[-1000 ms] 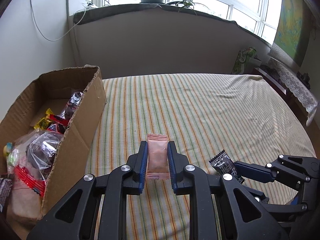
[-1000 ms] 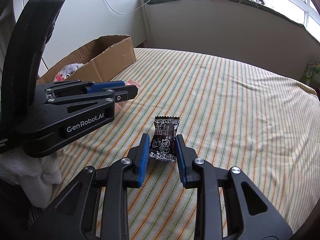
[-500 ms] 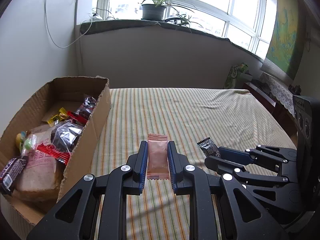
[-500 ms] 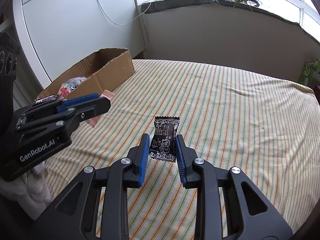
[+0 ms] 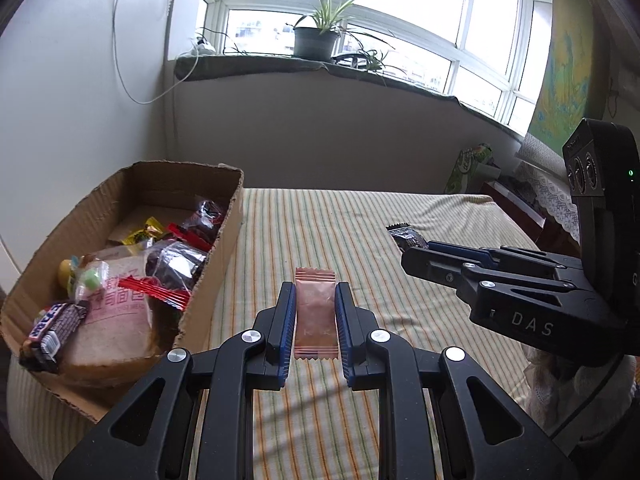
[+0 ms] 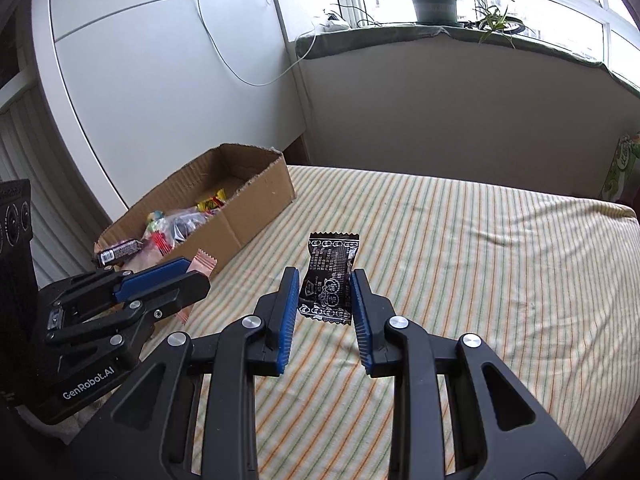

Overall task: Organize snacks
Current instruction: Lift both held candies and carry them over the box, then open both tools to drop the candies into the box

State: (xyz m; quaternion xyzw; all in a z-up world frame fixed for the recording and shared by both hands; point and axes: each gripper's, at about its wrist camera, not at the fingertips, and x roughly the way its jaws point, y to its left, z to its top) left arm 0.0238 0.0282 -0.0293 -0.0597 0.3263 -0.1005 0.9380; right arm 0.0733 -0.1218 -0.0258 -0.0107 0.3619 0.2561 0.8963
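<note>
My left gripper [image 5: 315, 300] is shut on a pink snack packet [image 5: 315, 312] and holds it above the striped cloth, just right of the cardboard box [image 5: 226, 248]. My right gripper [image 6: 325, 280] is shut on a black snack packet [image 6: 330, 276], also lifted above the cloth. The box holds several wrapped snacks [image 5: 120, 280]. In the left wrist view the right gripper [image 5: 416, 250] shows at the right with the black packet [image 5: 406, 236]. In the right wrist view the left gripper [image 6: 192, 276] shows at the left, next to the box [image 6: 256, 212], with the pink packet [image 6: 202, 265].
The striped cloth [image 6: 480, 260] covers the whole surface. A low wall with a windowsill and potted plant [image 5: 316, 36] runs behind it. A green bag [image 5: 468, 168] stands at the far right edge. A white wall [image 6: 160, 100] is behind the box.
Both grippers have risen with their packets still held. The left gripper has drawn closer to the box, so more of its inside shows.
</note>
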